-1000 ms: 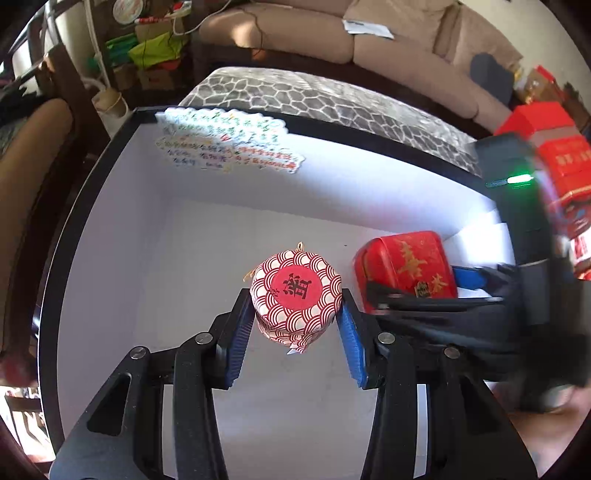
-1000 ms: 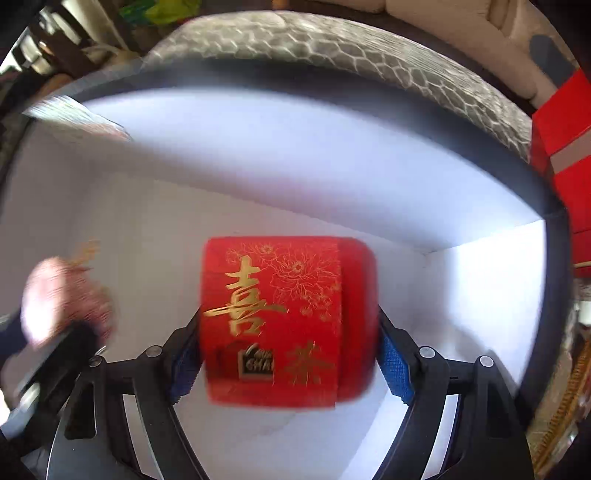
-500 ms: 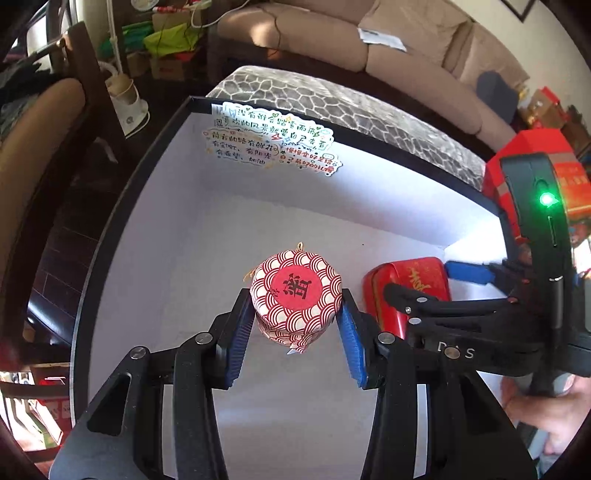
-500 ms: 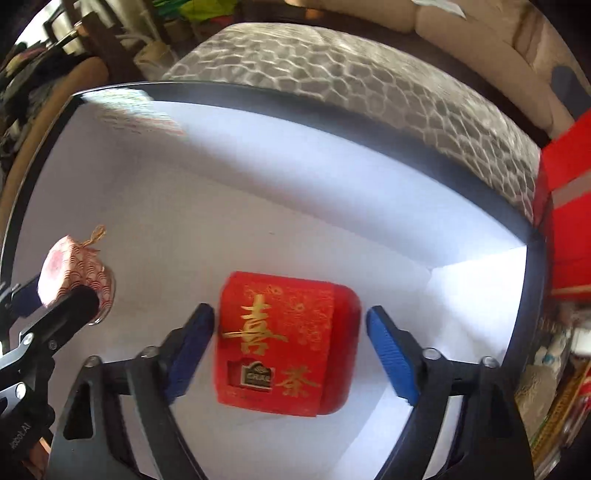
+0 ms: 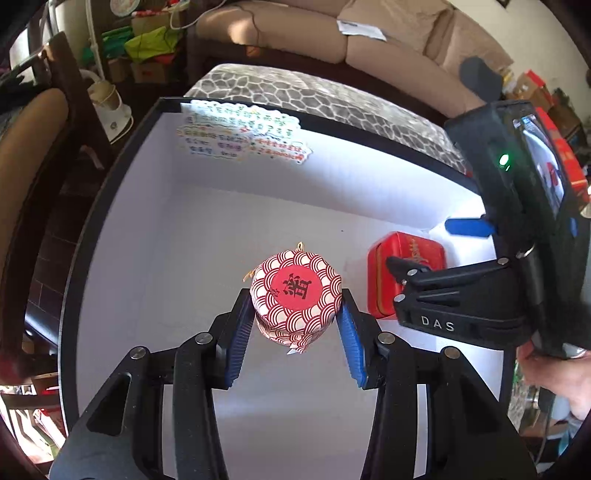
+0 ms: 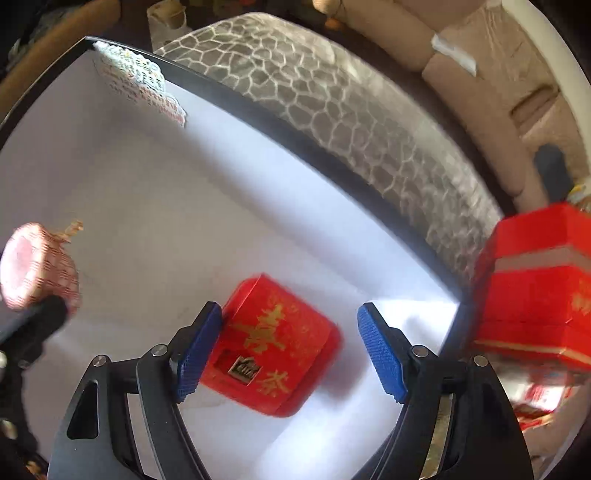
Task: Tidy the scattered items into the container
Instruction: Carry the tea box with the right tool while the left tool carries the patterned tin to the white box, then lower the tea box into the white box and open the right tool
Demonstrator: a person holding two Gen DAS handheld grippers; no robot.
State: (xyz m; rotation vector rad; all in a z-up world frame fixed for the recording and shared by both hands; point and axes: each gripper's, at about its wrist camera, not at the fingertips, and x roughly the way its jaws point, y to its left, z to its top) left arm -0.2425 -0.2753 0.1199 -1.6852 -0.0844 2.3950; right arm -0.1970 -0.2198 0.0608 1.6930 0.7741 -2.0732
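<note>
The container is a large box with white inside walls [image 5: 147,221] and a black rim. My left gripper [image 5: 295,314] is shut on a round packet [image 5: 295,284] wrapped in red-and-white wave paper and holds it above the box floor. A red tin with gold characters [image 6: 280,347] lies on the floor in the box's right corner, also visible as the red tin [image 5: 402,258] in the left wrist view. My right gripper [image 6: 291,308] hovers over the tin; its jaws are closing, with a clear gap on the right side, and the pads do not press on it.
Colourful stickers [image 5: 243,136] sit on the box's far wall. Beyond the box are a grey patterned cushion [image 5: 314,96] and a beige sofa [image 5: 369,33]. Red gift boxes [image 6: 535,288] stand just outside the right rim. A person's hand [image 5: 554,376] holds the right gripper.
The right gripper let go of the red tin, rose and rolled; the tin now lies on the box floor. The left gripper stayed put with the packet.
</note>
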